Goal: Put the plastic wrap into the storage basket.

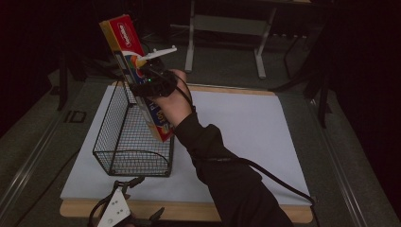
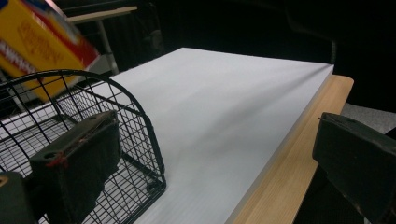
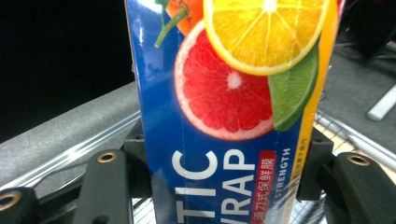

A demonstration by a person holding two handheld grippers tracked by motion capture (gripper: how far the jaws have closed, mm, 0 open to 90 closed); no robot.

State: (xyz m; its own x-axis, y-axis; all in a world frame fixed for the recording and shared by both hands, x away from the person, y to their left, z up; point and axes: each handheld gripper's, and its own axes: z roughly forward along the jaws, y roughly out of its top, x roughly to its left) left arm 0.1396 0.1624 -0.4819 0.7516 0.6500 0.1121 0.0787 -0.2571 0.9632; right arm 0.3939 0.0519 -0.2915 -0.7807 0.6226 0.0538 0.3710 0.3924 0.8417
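Clearly a long box of plastic wrap (image 1: 126, 47) hangs tilted over the wire basket (image 1: 118, 137).
Right gripper (image 1: 151, 85) jaws pinch its middle — top leaning to 11 o'clock, low end inside the basket; left gripper (image 1: 116, 213) waits at 6 o'clock of the table (image 1: 246, 127), jaws spread — holding nothing.

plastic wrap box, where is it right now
In the high view the plastic wrap box is held tilted in the right tool, left of centre, its lower end inside the wire basket on the white board.
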